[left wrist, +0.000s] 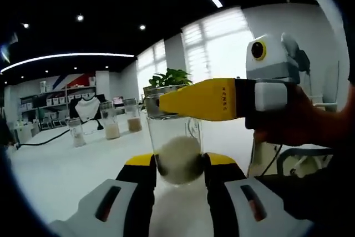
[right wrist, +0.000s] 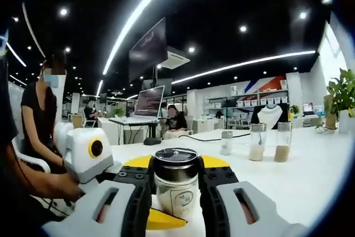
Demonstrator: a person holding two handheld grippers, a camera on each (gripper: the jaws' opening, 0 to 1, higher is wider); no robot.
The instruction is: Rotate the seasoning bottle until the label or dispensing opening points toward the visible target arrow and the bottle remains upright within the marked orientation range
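We see the seasoning bottle (left wrist: 176, 151) upright on the white tabletop (left wrist: 66, 170). Our left hand-held gripper (left wrist: 177, 165) squeezes its glass body, and our right hand-held gripper (right wrist: 176, 184) squeezes it near the lid (right wrist: 176, 156).

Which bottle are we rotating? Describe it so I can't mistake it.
On the white table, look nearest the cameras, ahead of the three jars standing in a row. It is the clear seasoning bottle with a dark lid, the one gripped between the yellow-tipped claws.
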